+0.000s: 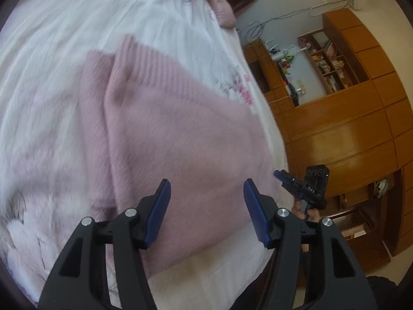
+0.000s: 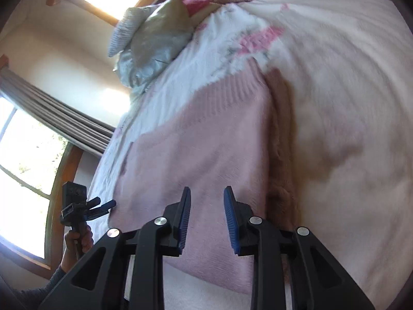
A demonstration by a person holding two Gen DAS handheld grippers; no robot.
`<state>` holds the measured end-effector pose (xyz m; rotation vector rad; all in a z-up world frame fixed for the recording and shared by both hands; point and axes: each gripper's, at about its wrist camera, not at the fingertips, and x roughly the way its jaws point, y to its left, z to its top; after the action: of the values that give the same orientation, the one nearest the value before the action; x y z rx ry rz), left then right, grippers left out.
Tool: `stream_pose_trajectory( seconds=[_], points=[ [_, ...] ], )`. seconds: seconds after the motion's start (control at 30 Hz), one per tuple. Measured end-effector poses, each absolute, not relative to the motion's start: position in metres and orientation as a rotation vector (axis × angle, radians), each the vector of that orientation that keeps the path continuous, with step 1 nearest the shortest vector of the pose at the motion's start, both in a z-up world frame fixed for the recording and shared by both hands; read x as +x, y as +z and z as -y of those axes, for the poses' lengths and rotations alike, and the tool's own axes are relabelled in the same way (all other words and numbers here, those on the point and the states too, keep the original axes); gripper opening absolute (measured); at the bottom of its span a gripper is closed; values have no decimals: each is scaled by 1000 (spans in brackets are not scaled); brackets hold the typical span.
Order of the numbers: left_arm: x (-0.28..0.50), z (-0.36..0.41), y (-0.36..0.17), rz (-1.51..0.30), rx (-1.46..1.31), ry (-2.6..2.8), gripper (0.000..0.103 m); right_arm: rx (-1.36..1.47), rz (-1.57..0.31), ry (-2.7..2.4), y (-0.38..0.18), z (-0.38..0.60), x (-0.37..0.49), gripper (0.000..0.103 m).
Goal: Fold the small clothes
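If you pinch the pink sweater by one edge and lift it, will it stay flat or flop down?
It would probably flop. The pink sweater is a soft fuzzy knit lying limp on the bed cover, one side already folded over. It is likely light, so it should lift easily. The fuzzy cloth should grip rather than slip, though a one-edge pinch may undo that fold.

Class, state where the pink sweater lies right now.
In both wrist views the pink sweater lies flat on the white floral bedspread, just ahead of the open left tongs and right tongs.
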<state>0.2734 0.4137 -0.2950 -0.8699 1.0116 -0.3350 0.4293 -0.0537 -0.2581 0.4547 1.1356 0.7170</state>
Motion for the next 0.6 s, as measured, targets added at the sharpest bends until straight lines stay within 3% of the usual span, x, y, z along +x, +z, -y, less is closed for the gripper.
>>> stream_pose_trajectory(
  seconds=[0.1, 0.13, 0.2, 0.3, 0.4, 0.53, 0.57, 0.6],
  points=[
    [265, -425, -321, -1008, -931, -310, 43, 408, -1180, 651, -280, 58, 431, 11],
    [261, -426, -316, -987, -954, -315, 46, 403, -1170, 643, -274, 58, 428, 17],
    [246, -422, -295, -910, -963, -365, 68, 408, -1125, 673, -251, 56, 415, 28],
    [226, -397, -275, -876, -931, -491, 70, 401, -1077, 739, -228, 53, 387, 28],
    [224, -374, -301, -982, -883, -472, 71, 388, -1134, 732, -247, 53, 373, 28],
    [221, -384, -338, -979, -993, -406, 59, 410, -1198, 646, -285, 61, 379, 7],
    [219, -384, -337, -979, -1001, -409, 60, 409, -1199, 634, -281, 60, 379, 7],
    [216, -385, -334, -988, -1003, -416, 63, 373, -1183, 618, -270, 55, 375, 15]
  ],
)
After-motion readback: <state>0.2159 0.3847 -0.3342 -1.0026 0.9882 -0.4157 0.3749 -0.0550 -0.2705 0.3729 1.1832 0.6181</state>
